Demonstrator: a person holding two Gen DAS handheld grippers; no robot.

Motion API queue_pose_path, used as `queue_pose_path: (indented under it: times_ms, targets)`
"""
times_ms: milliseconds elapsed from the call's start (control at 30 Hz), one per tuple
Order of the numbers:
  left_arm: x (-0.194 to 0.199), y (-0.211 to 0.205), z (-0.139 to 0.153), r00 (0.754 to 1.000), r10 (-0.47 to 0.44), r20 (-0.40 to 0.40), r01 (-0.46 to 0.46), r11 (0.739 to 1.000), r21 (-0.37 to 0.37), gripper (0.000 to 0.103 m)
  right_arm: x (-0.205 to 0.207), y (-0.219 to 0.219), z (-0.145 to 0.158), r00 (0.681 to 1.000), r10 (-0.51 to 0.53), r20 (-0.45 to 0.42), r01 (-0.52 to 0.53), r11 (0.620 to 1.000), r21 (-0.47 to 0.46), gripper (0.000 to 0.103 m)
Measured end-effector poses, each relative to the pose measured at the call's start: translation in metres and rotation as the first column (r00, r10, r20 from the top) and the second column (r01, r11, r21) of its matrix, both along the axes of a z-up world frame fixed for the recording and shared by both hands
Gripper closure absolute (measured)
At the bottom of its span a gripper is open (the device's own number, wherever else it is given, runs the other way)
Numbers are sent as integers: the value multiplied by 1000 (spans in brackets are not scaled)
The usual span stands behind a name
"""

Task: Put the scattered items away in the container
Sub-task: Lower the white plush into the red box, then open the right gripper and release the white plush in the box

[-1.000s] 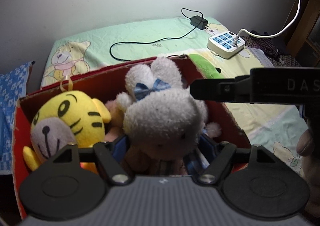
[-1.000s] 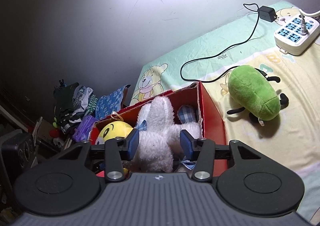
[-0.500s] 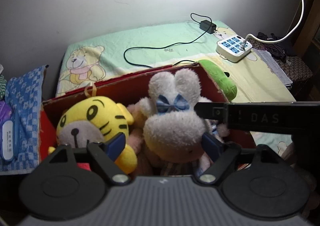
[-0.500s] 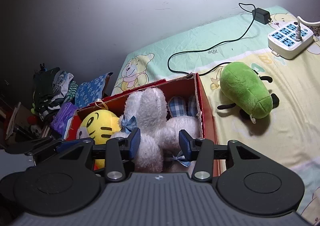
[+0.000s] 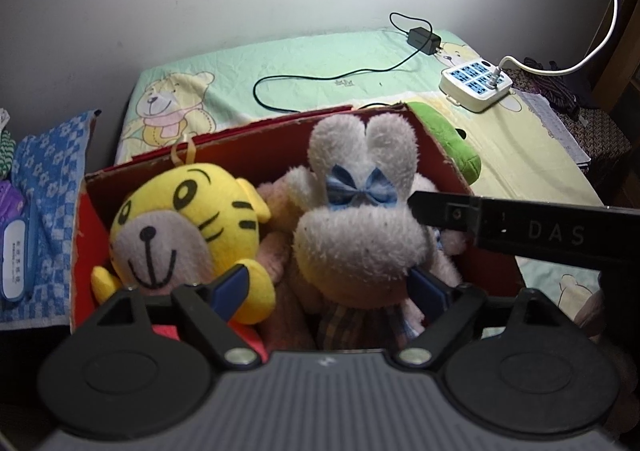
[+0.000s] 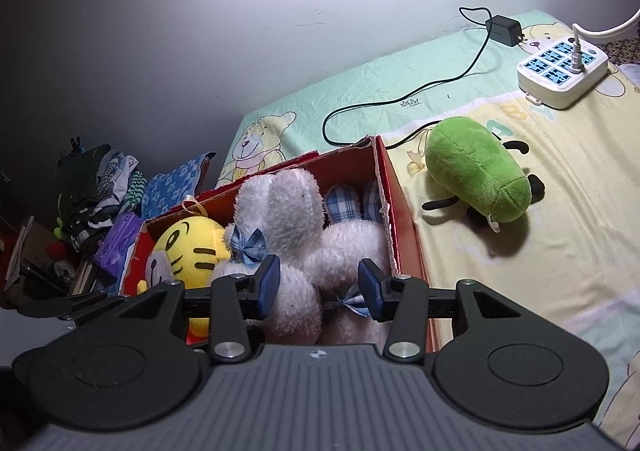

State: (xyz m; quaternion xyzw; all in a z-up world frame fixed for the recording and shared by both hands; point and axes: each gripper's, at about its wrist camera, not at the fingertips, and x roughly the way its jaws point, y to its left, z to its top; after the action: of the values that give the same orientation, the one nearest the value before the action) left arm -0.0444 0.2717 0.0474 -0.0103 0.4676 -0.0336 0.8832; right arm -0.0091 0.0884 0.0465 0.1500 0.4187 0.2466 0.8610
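The left gripper (image 5: 330, 285) had just been opening, its jaws wide either side of the white rabbit (image 5: 360, 235) without pressing it; the right gripper (image 6: 318, 285) stood half-apart around a leg of that rabbit, contact unclear; rabbit and yellow tiger (image 5: 184, 227) lay in the red box (image 5: 248, 139); the green plush (image 6: 476, 175) lay on the sheet (image 6: 560, 155) beside the box.
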Motion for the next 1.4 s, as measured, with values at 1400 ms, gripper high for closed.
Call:
queue_pose_path:
  times_ms: [1400]
  targets:
    - [7, -60, -20, 996, 59, -67, -52, 994, 98, 13, 4, -30, -6, 992, 125, -15, -123, 989, 85, 59]
